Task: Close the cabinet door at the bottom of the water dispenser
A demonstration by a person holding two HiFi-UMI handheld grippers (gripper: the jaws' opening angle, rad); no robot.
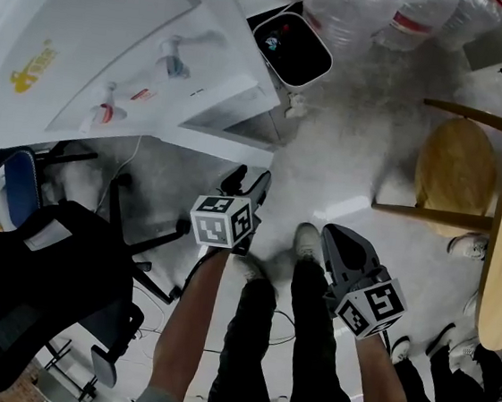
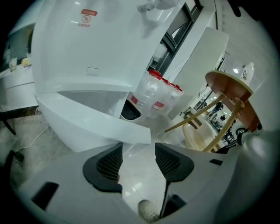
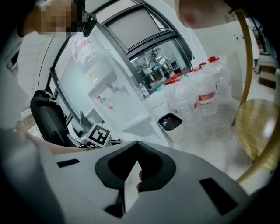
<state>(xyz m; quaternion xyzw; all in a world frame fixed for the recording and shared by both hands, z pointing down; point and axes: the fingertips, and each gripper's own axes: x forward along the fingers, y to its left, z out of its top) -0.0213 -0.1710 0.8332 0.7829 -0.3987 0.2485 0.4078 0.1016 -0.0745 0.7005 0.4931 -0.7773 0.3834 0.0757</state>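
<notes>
Cabinet door (image 2: 87,124) is hanging open at middle left of the left gripper view, looking light, stiff and smooth; I'd push flat near its free edge. Left gripper (image 2: 138,151) is gaping empty before it, and right gripper (image 3: 136,146) is sitting clenched on nothing.

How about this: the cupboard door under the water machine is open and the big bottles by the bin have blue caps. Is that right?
No: the big bottles by the bin have red caps, not blue; the right gripper view shows it. The cupboard door is open.
</notes>
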